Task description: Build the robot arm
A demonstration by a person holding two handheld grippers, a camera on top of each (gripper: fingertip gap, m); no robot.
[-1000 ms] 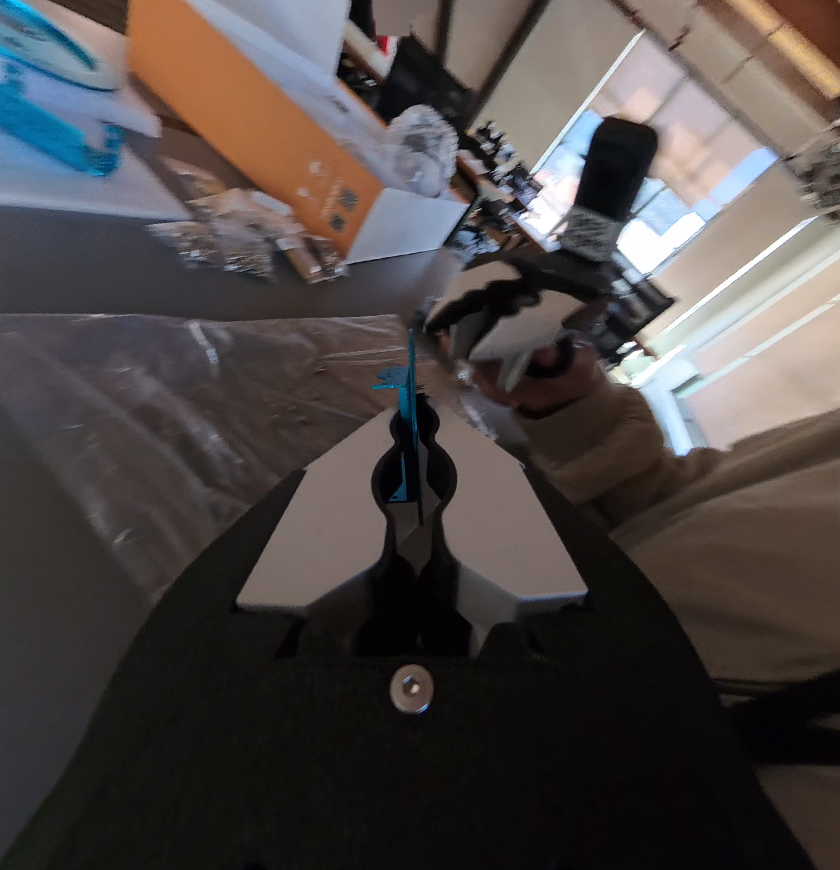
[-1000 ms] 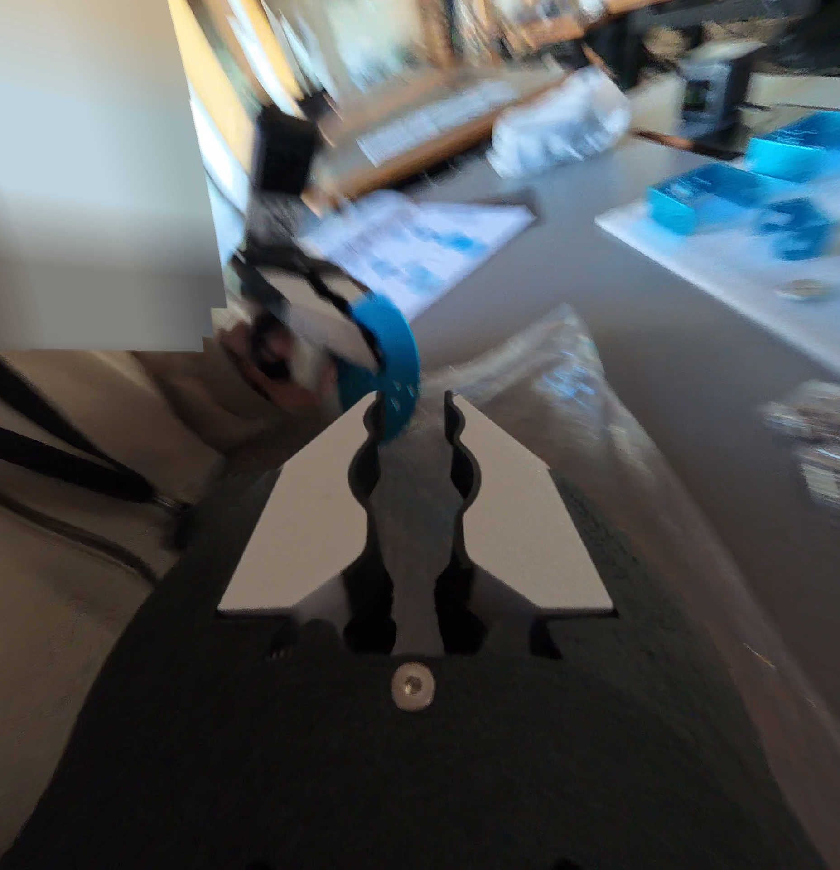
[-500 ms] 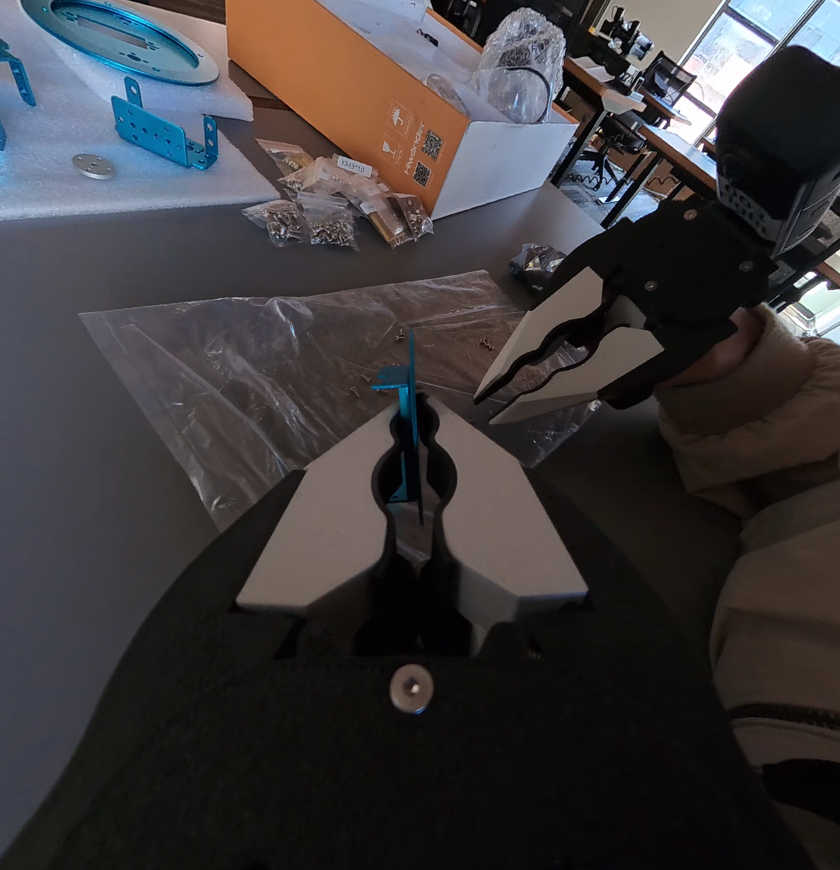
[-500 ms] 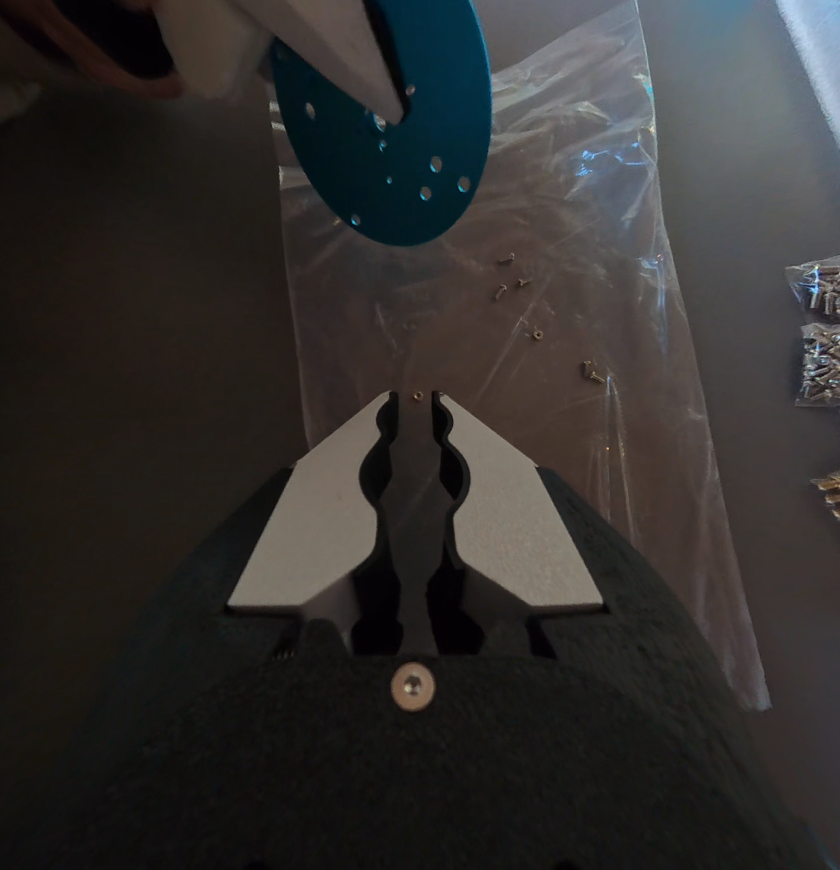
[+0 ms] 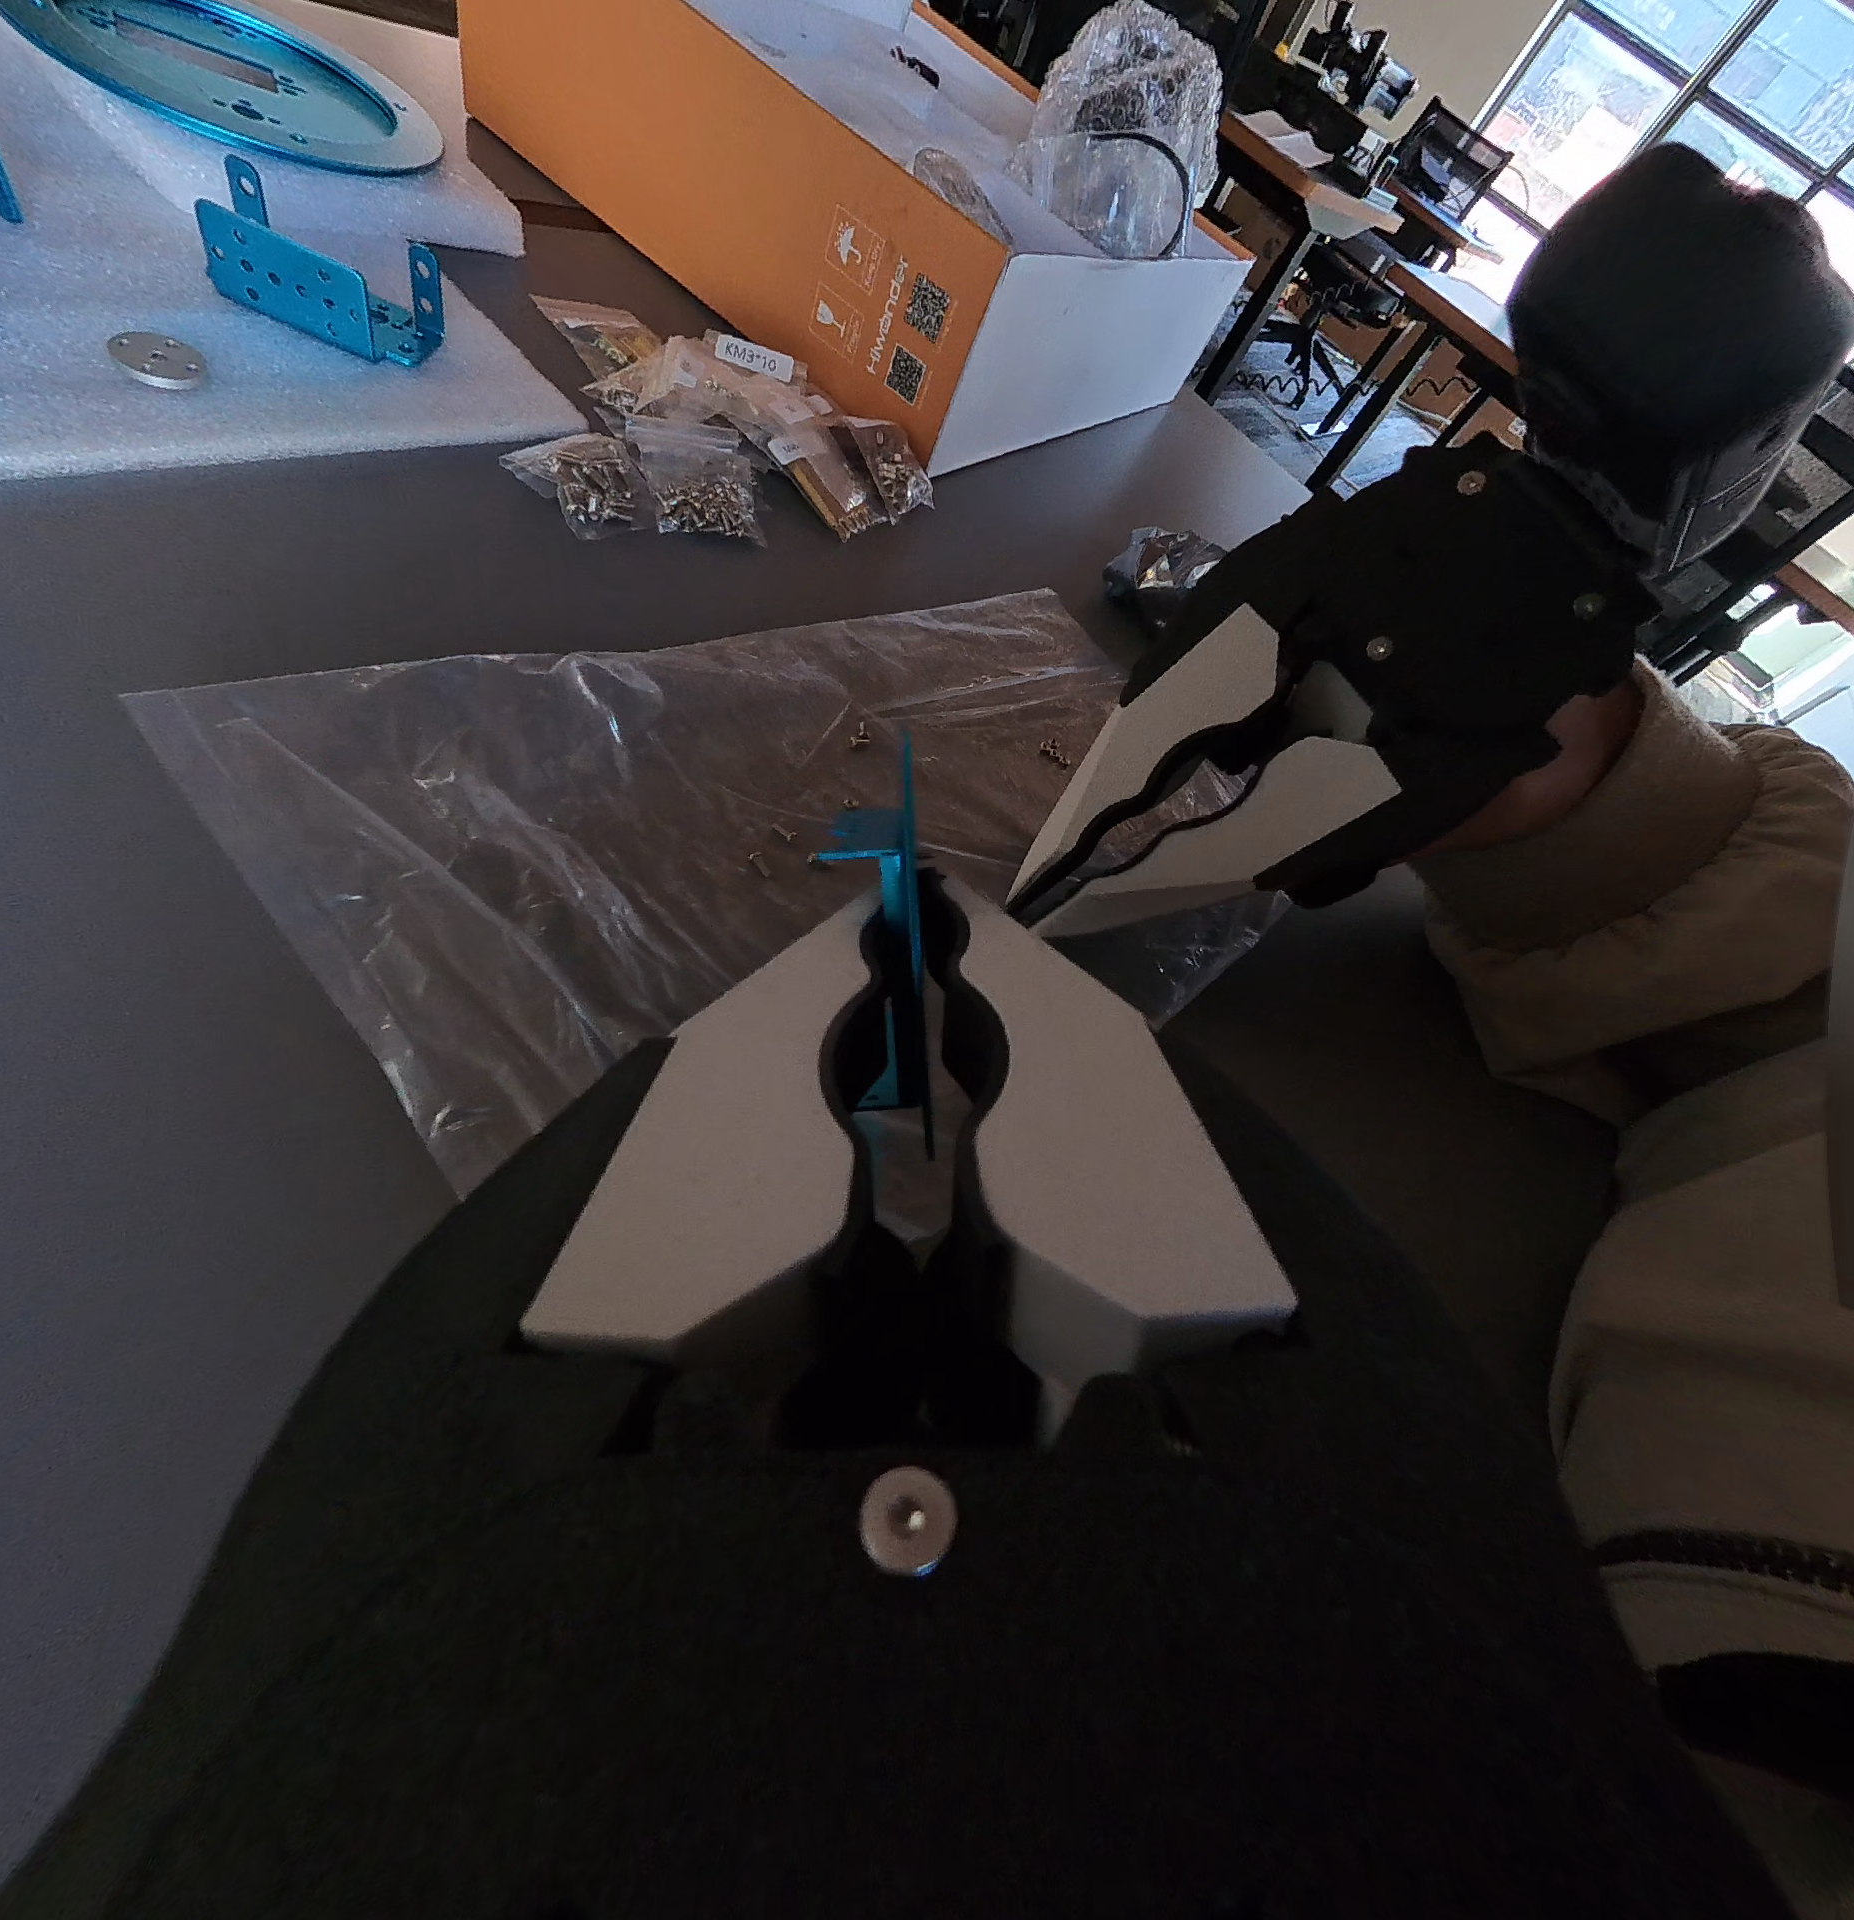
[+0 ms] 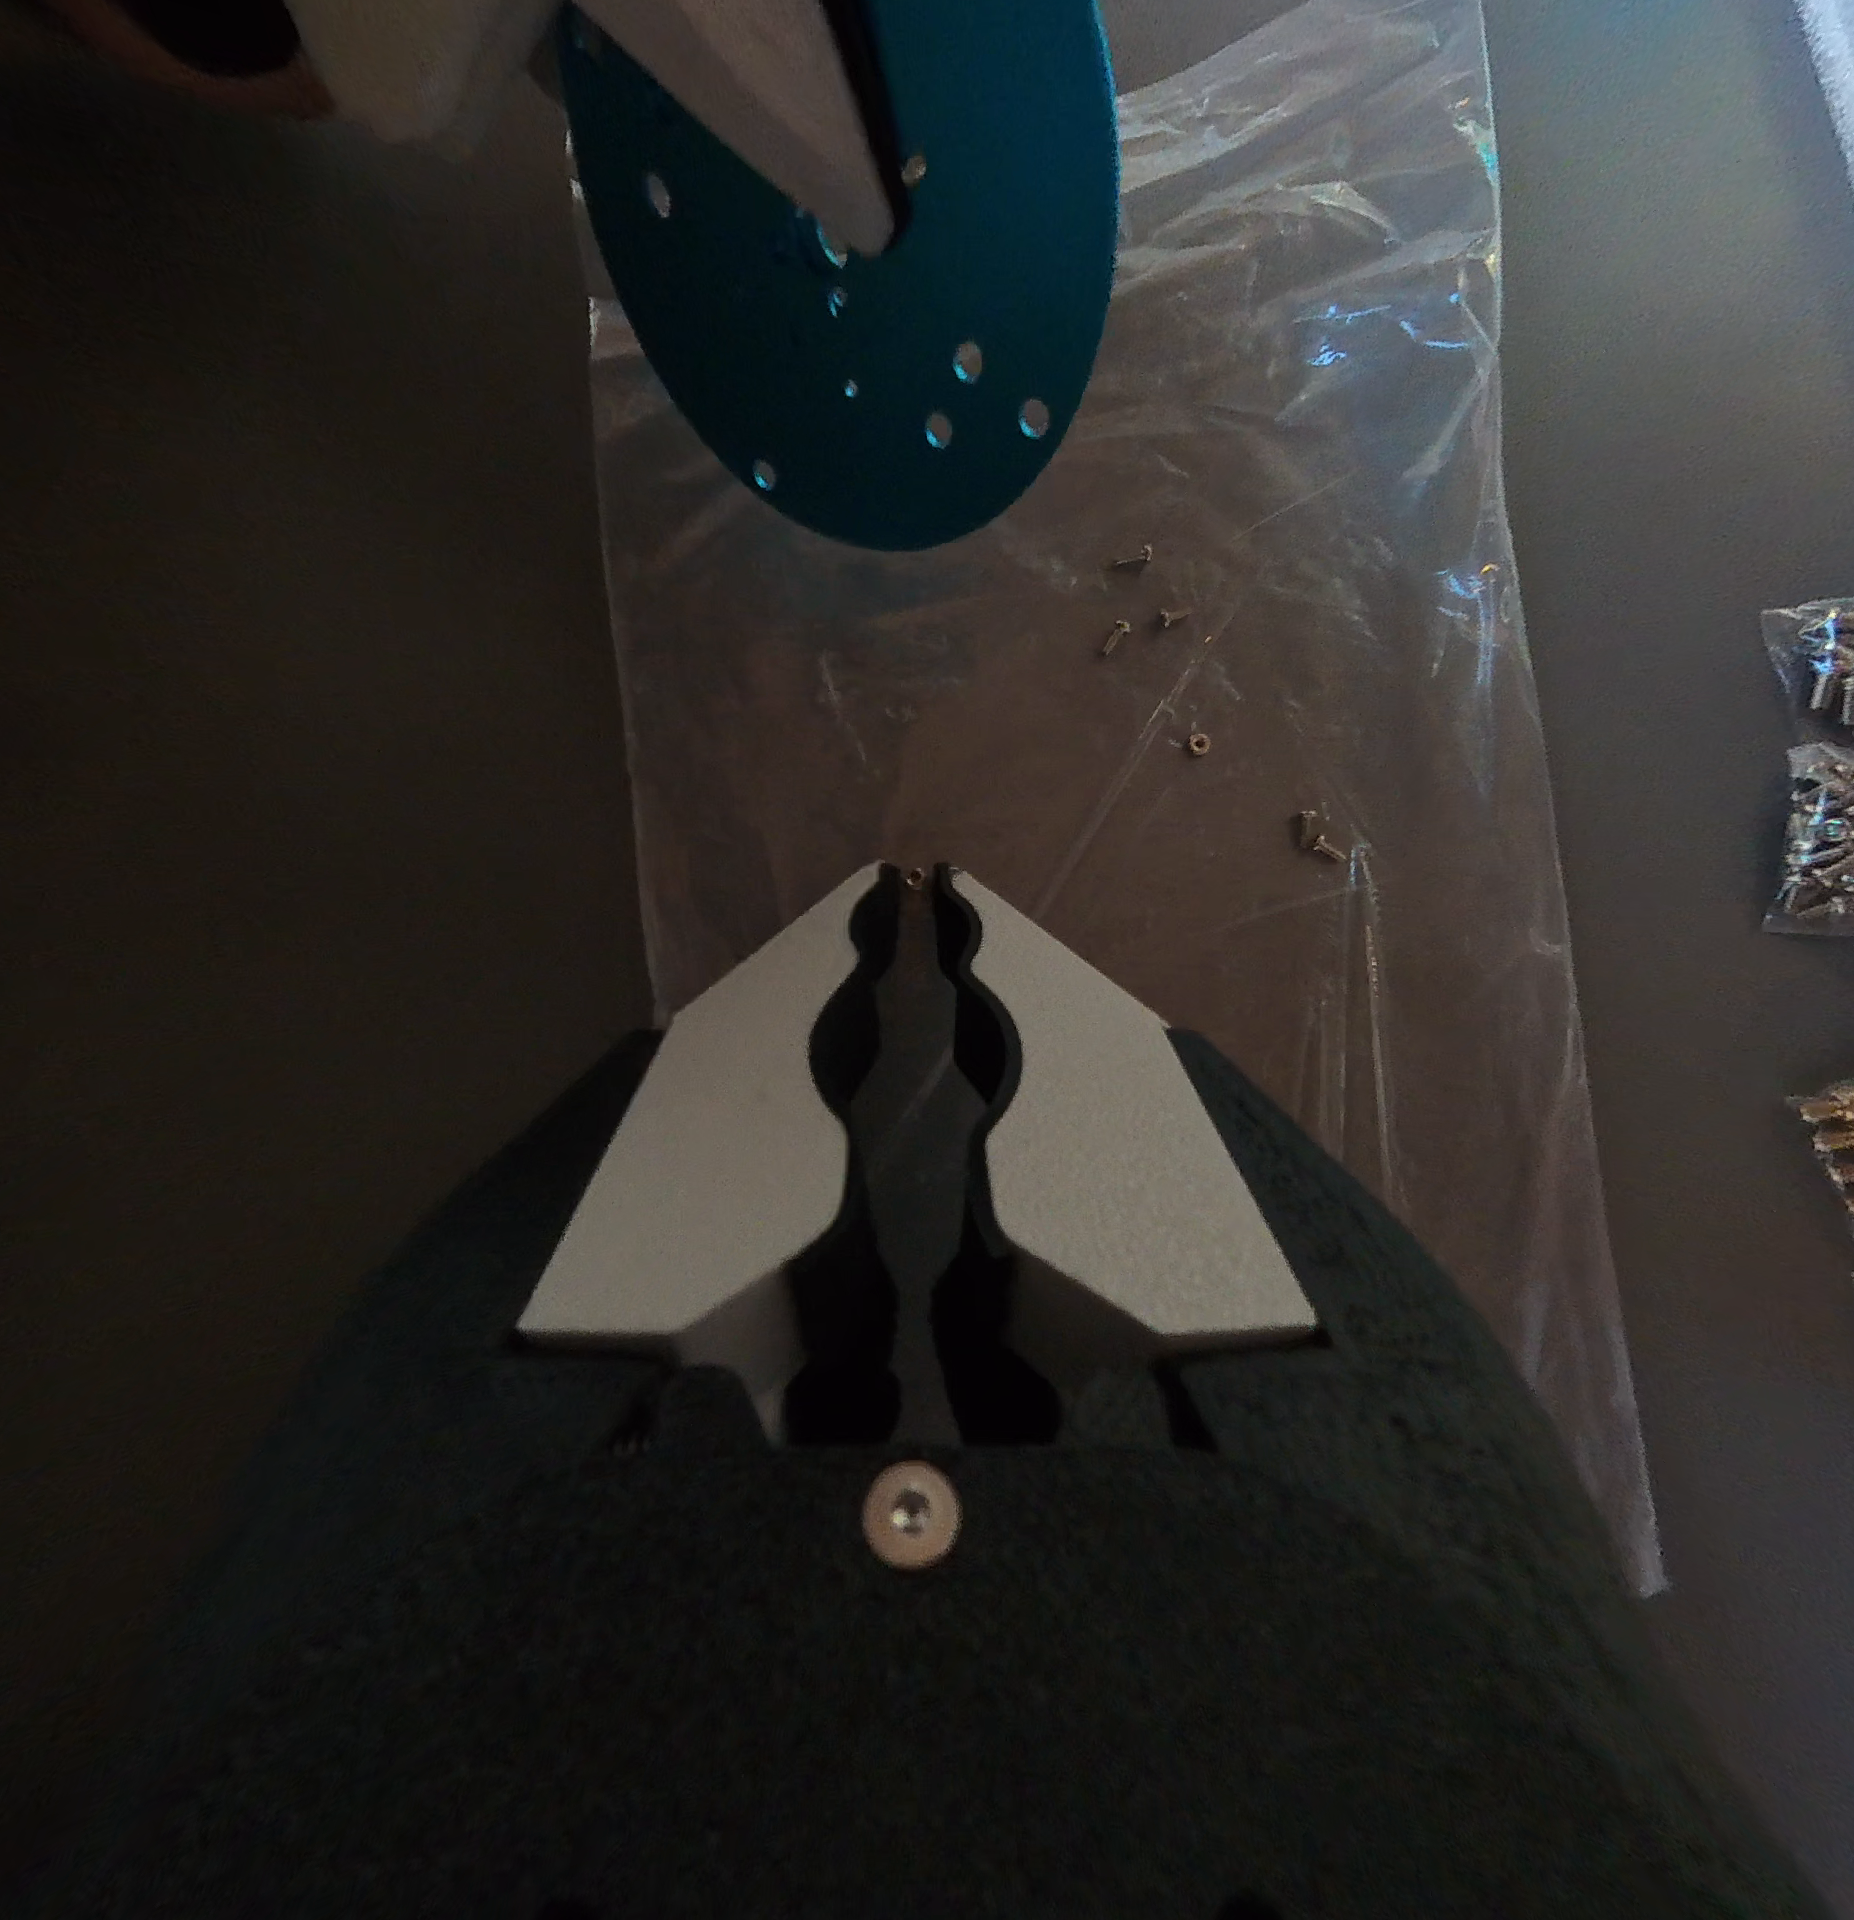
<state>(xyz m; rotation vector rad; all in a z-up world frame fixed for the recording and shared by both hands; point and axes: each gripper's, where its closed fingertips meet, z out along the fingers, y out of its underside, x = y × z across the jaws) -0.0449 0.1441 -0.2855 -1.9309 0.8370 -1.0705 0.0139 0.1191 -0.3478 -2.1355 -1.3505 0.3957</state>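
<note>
While left gripper (image 5: 915,914) grips blue disc (image 6: 850,343), screws (image 6: 1141,613) dot plastic bag (image 6: 1370,520).

**2 grippers, both nearly closed**

The left gripper (image 5: 912,904) points forward and down, its 2 white fingers (image 5: 736,1122) pressed together on a thin blue plate (image 5: 907,997), which stands on edge between them. The right gripper (image 6: 915,875) points down, its jaws almost together with only a narrow gap at the tips. A hand in a beige sleeve (image 5: 1629,831) carries the right gripper, just beside the left one.
</note>
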